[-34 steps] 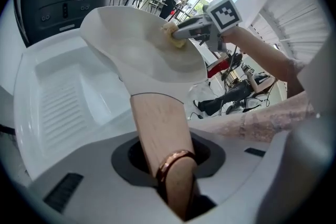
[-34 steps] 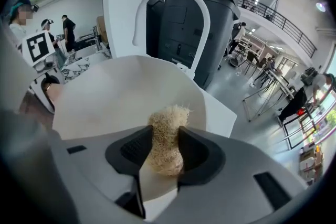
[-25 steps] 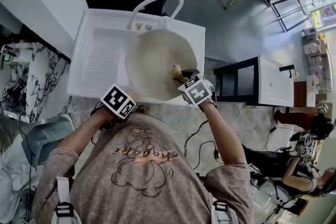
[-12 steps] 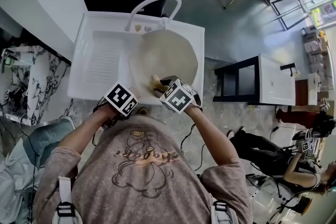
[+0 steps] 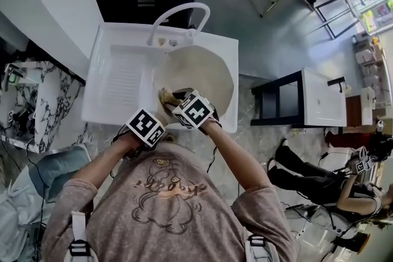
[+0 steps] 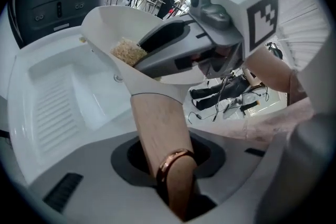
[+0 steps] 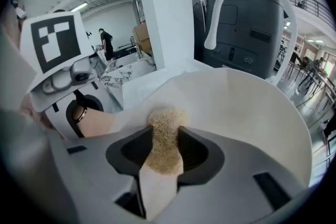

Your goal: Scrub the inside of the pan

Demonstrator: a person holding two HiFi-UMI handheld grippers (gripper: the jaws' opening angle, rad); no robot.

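Note:
A cream pan (image 5: 206, 73) sits tilted over the basin of a white sink (image 5: 230, 49). Its wooden handle (image 6: 160, 131) runs back into my left gripper (image 6: 169, 168), which is shut on it; in the head view that gripper (image 5: 158, 127) is at the sink's front edge. My right gripper (image 7: 164, 152) is shut on a tan scrub sponge (image 7: 164, 136). The sponge (image 5: 165, 95) presses on the pan's inner wall at its near left side, close to the handle. In the left gripper view the sponge (image 6: 127, 51) shows just inside the rim, with the right gripper (image 6: 157, 47) behind it.
A curved white faucet (image 5: 178, 11) arches over the back of the sink. A ribbed drainboard (image 5: 120, 80) lies left of the basin. A black and white cabinet (image 5: 295, 95) stands to the right, with a person (image 5: 313, 178) sitting on the floor beyond it.
My right gripper has swept the sponge from the pan's right side across to its near left side. The left gripper has kept hold of the handle, almost still.

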